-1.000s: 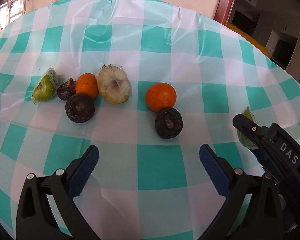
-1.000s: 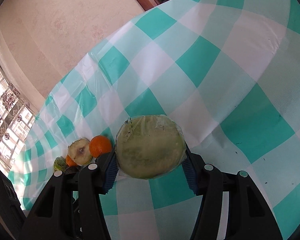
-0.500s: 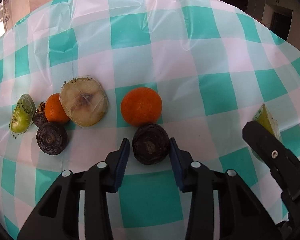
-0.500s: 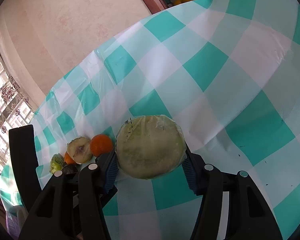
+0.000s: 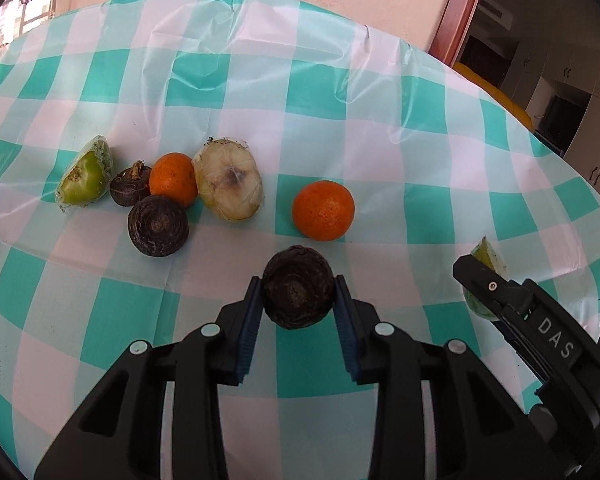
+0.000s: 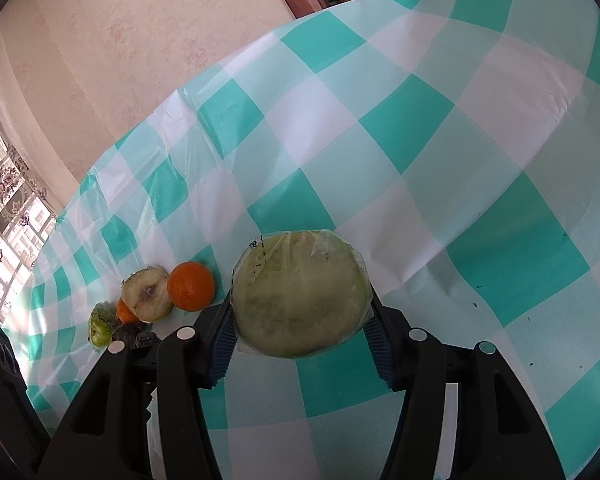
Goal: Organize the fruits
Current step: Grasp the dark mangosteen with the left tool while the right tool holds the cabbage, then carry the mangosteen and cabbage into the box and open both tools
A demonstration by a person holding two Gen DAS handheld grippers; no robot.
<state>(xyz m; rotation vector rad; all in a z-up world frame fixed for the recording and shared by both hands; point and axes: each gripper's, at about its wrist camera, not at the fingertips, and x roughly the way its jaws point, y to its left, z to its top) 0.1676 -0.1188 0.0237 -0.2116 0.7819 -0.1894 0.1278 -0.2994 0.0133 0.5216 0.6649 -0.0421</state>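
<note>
Surface (image 5: 300, 92) wore teal-white checks. Dark brown fruit (image 5: 298, 298) sat between blue pads (image 5: 247, 332) of black left hand-held gripper (image 5: 298, 334); orange tangerine (image 5: 323, 210) just beyond; pale green wrapped half (image 6: 300, 296).

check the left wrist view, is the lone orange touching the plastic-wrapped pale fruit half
No: the round orange sits apart from the plastic-wrapped pale fruit half, with bare checked tablecloth between them.

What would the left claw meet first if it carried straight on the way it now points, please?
Probably the lone orange, which sits just beyond the dark round fruit that the left claw is shut on. Depth is hard to judge, so it might pass slightly to the orange's left.
</note>
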